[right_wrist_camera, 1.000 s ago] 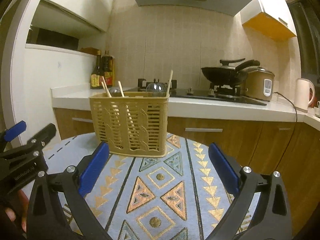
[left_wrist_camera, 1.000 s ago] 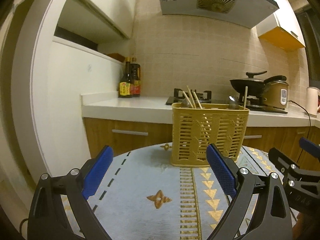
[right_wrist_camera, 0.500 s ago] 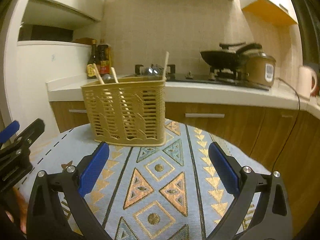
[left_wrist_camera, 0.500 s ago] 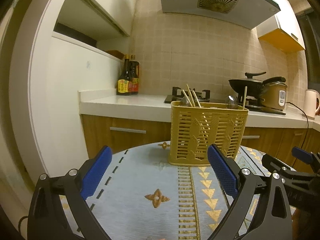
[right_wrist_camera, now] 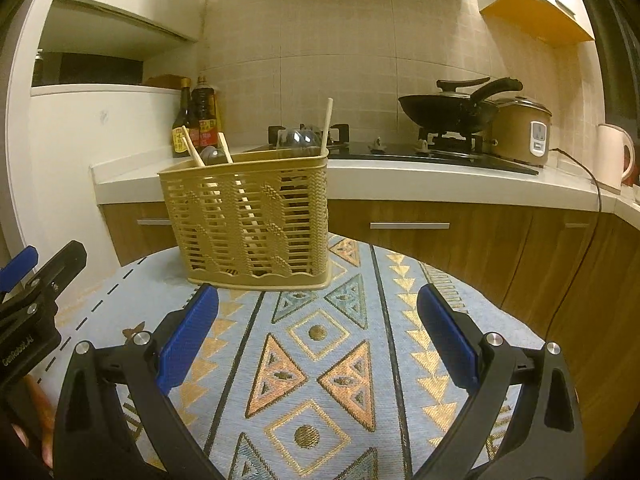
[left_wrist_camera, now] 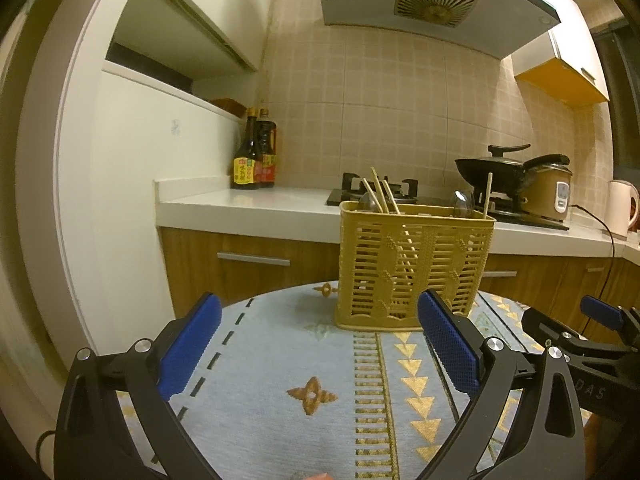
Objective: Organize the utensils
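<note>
Yellow plastic utensil basket sits upright at the table's far side — our left gripper and right gripper both hang empty with jaws apart, right one looks nearer, chopsticks standing vertical.

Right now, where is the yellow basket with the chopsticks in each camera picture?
Left wrist view: the yellow basket stands right of centre on the tablecloth, beyond the open left gripper.
Right wrist view: the yellow basket stands left of centre, beyond the open right gripper.
Shared landmark: the black pan on the stove behind.
</note>
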